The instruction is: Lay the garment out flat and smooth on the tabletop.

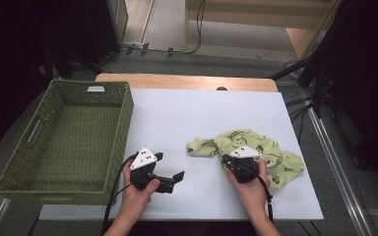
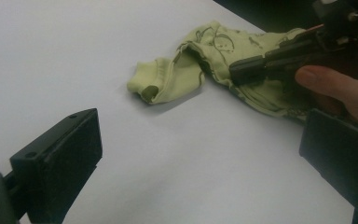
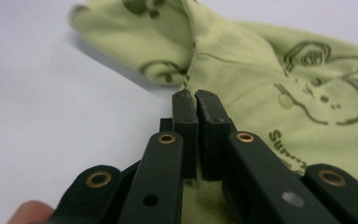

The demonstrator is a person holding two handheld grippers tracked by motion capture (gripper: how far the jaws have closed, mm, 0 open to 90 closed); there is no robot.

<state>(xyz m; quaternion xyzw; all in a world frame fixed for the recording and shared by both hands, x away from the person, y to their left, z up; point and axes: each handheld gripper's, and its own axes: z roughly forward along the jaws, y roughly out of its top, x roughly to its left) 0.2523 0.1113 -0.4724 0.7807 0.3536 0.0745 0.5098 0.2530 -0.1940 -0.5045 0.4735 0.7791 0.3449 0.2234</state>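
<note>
A light green garment (image 1: pixel 263 147) with dark printed drawings lies crumpled on the right of the white table cover (image 1: pixel 177 113). My right gripper (image 1: pixel 225 159) rests on the garment's near left edge. Its jaws are pressed together, and a thin fold of the cloth (image 3: pixel 261 60) seems pinched at their tips (image 3: pixel 196 95). The left gripper view shows the same right gripper (image 2: pixel 237 72) lying low over the garment (image 2: pixel 205 51). My left gripper (image 1: pixel 170 166) is held near the table's front, left of the garment. It stands open and holds nothing (image 2: pixel 199 128).
A large green woven basket (image 1: pixel 123 128) stands at the left edge of the table with nothing in it. Bare white cover lies between the basket and the garment. Dark stands and cables surround the table on the floor.
</note>
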